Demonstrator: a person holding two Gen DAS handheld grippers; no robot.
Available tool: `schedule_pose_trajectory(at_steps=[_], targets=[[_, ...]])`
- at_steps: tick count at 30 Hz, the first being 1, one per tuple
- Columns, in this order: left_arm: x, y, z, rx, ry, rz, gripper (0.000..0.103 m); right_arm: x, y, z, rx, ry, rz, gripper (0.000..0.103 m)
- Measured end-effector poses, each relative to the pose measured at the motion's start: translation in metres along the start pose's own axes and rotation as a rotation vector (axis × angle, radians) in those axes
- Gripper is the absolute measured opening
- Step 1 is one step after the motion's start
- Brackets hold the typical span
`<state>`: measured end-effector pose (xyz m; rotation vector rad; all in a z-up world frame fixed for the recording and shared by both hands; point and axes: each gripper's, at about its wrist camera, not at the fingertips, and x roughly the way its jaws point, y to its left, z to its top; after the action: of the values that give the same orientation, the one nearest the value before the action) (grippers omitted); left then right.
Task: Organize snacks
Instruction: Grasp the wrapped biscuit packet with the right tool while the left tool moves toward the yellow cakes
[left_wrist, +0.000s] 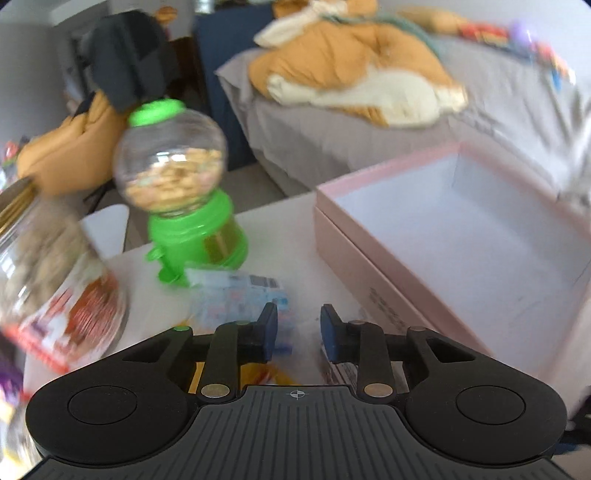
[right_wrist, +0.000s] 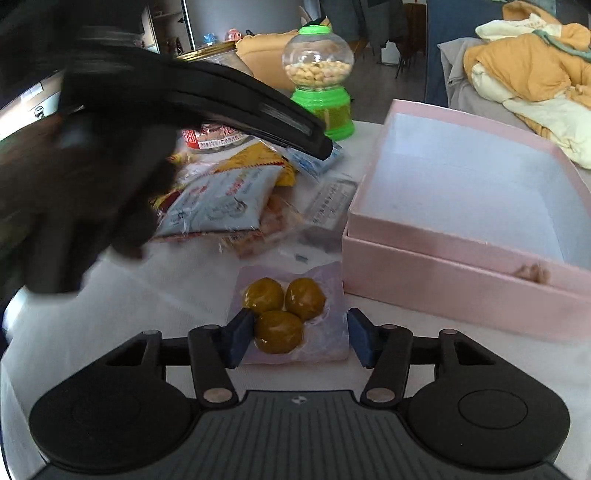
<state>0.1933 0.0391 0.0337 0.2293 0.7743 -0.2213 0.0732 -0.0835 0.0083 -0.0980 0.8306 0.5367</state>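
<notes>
Right tool (right_wrist: 301, 338) astride half-hidden olive pouch (right_wrist: 291, 314)

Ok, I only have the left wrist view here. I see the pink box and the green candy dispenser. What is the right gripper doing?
Observer: The right gripper is open, straddling a clear packet of three olive-green fruits on the table.
Operator: Where is that packet relative to the box?
Observer: Just in front of the pink box, outside it.
Operator: Anything in the box?
Observer: Its visible interior looks bare.
</notes>
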Motion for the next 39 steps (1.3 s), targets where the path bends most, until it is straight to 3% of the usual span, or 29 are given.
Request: schedule_pose_trajectory(at_steps=[3,4,5,10,13,15,17,22,24,25,29,33,36,39], targets=[[0.014,-0.009,0.006,0.06,0.012,-0.007,0.03,-0.003,-0.005,-0.004,-0.004,-0.01,0.007,0.055],[0.016,-0.013,0.006,0.08,0.024,-0.023,0.02,-0.005,-0.007,-0.005,0.001,-0.013,0.013,0.055],[0.016,-0.018,0.002,0.109,0.04,-0.038,0.018,-0.005,-0.008,-0.005,0.004,-0.017,0.016,0.055],[-0.01,-0.034,-0.027,0.351,0.045,-0.016,0.018,-0.001,-0.009,-0.004,0.024,-0.036,0.042,0.06],[-0.027,-0.025,-0.044,0.382,0.079,-0.02,0.018,0.007,-0.01,0.003,0.036,-0.047,0.055,0.064],[-0.036,-0.009,-0.05,0.325,0.105,-0.048,0.02,0.013,-0.008,0.008,0.042,-0.052,0.056,0.067],[-0.044,0.011,-0.051,0.195,0.101,-0.084,0.02,0.019,-0.003,0.014,0.041,-0.061,0.041,0.068],[-0.082,0.051,-0.057,-0.15,-0.05,-0.151,0.022,0.034,0.009,0.028,0.017,-0.077,-0.013,0.068],[-0.098,0.047,-0.06,-0.221,-0.091,-0.161,0.022,0.035,0.014,0.03,0.004,-0.073,-0.042,0.053],[-0.105,0.045,-0.064,-0.246,-0.105,-0.177,0.022,0.033,0.015,0.03,-0.008,-0.068,-0.049,0.042],[-0.122,0.027,-0.078,-0.315,-0.14,-0.194,0.022,0.019,0.011,0.026,0.013,-0.03,0.025,0.041],[-0.138,0.004,-0.102,-0.331,-0.172,-0.155,0.022,-0.006,0.001,0.013,0.029,-0.056,0.042,0.04],[-0.129,-0.018,-0.114,-0.316,-0.112,-0.124,0.022,-0.028,-0.007,-0.001,0.029,-0.084,0.012,0.04],[-0.122,-0.046,-0.119,-0.27,-0.075,-0.043,0.022,-0.039,-0.017,-0.02,0.037,-0.084,-0.053,0.04]])
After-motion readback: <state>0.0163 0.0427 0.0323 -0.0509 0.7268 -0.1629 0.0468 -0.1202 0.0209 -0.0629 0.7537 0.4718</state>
